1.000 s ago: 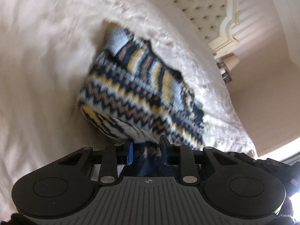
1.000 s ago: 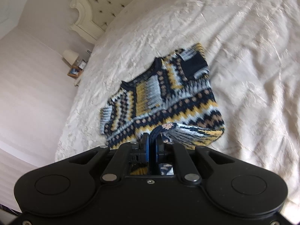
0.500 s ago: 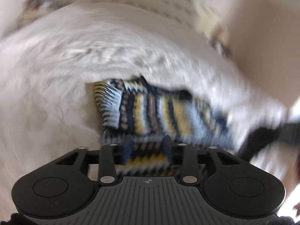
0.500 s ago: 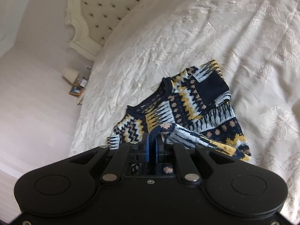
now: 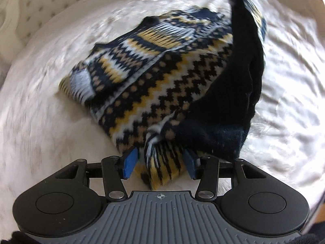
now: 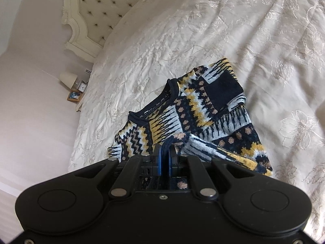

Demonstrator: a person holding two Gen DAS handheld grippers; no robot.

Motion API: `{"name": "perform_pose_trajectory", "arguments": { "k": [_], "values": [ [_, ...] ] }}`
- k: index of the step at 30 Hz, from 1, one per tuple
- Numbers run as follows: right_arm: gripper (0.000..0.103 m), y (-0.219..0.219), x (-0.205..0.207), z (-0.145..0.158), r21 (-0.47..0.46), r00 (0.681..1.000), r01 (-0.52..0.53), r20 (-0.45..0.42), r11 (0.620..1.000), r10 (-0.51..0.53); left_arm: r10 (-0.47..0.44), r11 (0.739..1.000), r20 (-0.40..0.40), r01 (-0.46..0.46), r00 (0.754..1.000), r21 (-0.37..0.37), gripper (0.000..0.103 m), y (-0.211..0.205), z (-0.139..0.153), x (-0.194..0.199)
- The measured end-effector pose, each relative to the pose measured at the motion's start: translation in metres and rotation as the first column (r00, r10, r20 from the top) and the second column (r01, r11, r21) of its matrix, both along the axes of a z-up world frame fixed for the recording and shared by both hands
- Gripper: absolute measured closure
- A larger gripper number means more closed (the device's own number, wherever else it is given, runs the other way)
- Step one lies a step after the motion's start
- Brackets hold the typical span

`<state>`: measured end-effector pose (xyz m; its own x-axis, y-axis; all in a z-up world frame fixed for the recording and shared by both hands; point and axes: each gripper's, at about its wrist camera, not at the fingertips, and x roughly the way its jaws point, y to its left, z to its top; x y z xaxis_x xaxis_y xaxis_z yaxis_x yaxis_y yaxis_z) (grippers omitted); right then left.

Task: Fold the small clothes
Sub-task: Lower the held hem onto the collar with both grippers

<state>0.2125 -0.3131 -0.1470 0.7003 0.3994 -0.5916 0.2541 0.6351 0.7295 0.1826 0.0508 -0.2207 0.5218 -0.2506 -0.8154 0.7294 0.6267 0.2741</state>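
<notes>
A small knitted sweater [image 5: 158, 77] in navy, yellow, white and tan lies on the cream bedspread [image 5: 40, 122]. It also shows in the right wrist view [image 6: 203, 118]. My left gripper [image 5: 160, 160] is open, its blue pads either side of the sweater's yellow-striped hem corner, which lies loose between them. My right gripper [image 6: 165, 158] is shut on the sweater's navy hem edge and holds it lifted above the bed. In the left wrist view that lifted part hangs as a dark band [image 5: 245, 65] up to the top right.
The tufted cream headboard [image 6: 95, 10] stands at the far end of the bed. A bedside table with a lamp [image 6: 69, 78], a clock and a picture frame is beside it. The embroidered bedspread [image 6: 264, 40] spreads wide around the sweater.
My left gripper has opened and let go of the hem corner, and swung round towards the headboard. My right gripper has lifted its hem edge higher and further over the sweater.
</notes>
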Motion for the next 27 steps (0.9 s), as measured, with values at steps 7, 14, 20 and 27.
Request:
{"name": "perform_pose_trajectory", "arguments": {
  "k": [7,14,20,27],
  "values": [
    [0.089,-0.002,0.008,-0.002,0.010,1.000,-0.027,-0.008,1.000,0.027,-0.101,0.995,0.077,0.099,0.992,0.026,0.055,-0.028,-0.008,0.014],
    [0.088,-0.008,0.013,-0.008,0.024,0.999,-0.025,-0.023,0.999,0.025,-0.069,0.979,-0.072,0.054,0.995,-0.194,0.094,-0.019,0.004,0.028],
    [0.088,-0.013,0.021,0.002,0.012,1.000,-0.014,-0.013,1.000,0.014,0.189,0.882,-0.170,-0.243,0.967,-0.405,0.095,0.003,0.039,0.064],
    [0.088,-0.025,0.068,0.018,0.009,0.999,0.017,0.046,1.000,-0.017,0.314,0.780,-0.208,-0.376,0.927,-0.500,0.095,0.004,0.075,0.138]
  ]
}}
